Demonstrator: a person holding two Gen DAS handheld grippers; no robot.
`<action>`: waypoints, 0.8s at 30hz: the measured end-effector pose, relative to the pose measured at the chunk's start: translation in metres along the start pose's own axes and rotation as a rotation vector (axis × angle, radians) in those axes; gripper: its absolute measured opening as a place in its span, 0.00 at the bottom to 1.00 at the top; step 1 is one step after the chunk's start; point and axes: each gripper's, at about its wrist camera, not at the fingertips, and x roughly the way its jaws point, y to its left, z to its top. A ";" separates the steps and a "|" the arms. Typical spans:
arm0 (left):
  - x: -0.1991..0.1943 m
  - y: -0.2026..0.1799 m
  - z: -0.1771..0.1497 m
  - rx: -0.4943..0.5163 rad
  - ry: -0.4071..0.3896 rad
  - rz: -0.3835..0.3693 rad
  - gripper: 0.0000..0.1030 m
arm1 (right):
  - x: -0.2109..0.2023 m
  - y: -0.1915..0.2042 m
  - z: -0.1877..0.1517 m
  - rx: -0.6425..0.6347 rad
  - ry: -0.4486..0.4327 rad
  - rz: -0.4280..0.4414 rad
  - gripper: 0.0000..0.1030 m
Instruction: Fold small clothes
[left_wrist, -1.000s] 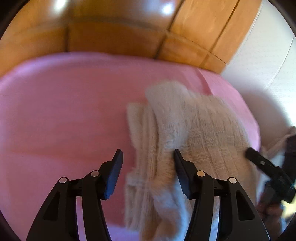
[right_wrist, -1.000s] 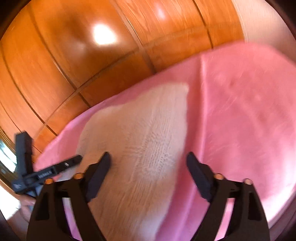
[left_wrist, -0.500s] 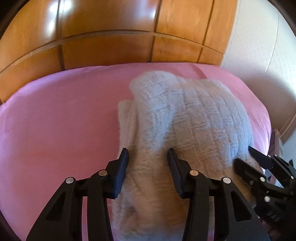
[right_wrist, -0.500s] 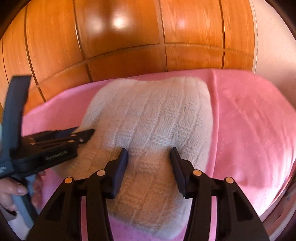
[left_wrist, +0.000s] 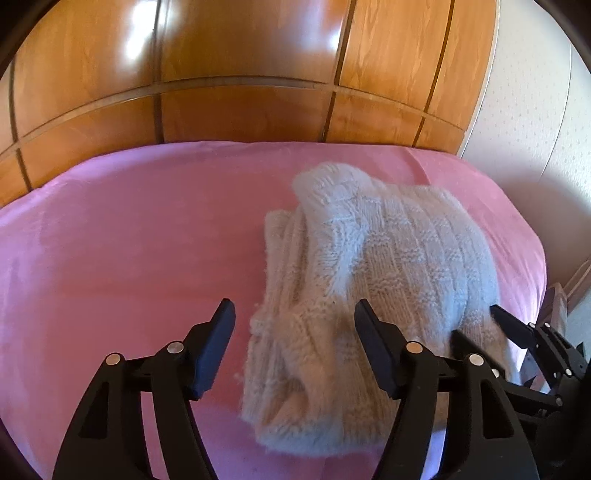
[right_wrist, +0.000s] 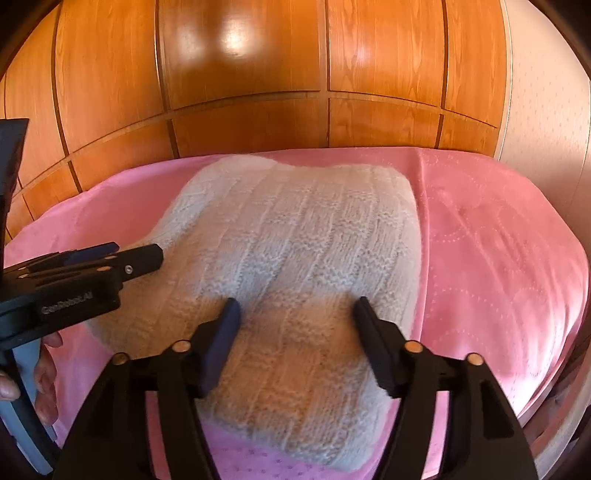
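Note:
A cream knitted garment (left_wrist: 388, 251) lies folded in a thick bundle on the pink blanket (left_wrist: 129, 240). My left gripper (left_wrist: 295, 308) hovers over its near left corner. Its jaws are opening, with the fluffy edge between them and no pad pressing on it. In the right wrist view the same garment (right_wrist: 306, 229) fills the middle. My right gripper (right_wrist: 297, 304) is over its near edge, jaws opening, wool below the gap but not pinched. Each view shows the other gripper at the side: the right gripper (left_wrist: 476, 323) and the left gripper (right_wrist: 136, 254).
Glossy wooden panels (left_wrist: 240, 74) rise straight behind the blanket. A white wall (left_wrist: 535, 110) stands at the right. The blanket's edge (right_wrist: 546, 369) drops off at the near right. A person's hand (right_wrist: 44, 373) holds the left gripper's handle.
Both pairs of jaws narrowed half a second ago and now stand wide again. The right wrist view has rolled level and swung over the garment. The garment has stayed folded in place.

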 end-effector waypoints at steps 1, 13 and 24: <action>-0.002 0.002 0.001 -0.004 -0.001 0.004 0.64 | -0.002 0.001 0.000 -0.001 0.005 0.001 0.72; -0.037 0.001 0.002 -0.011 -0.085 0.040 0.85 | -0.031 0.010 0.004 0.098 0.026 -0.079 0.97; -0.068 0.008 -0.009 -0.055 -0.128 0.057 0.96 | -0.065 0.010 0.016 0.173 -0.076 -0.206 0.98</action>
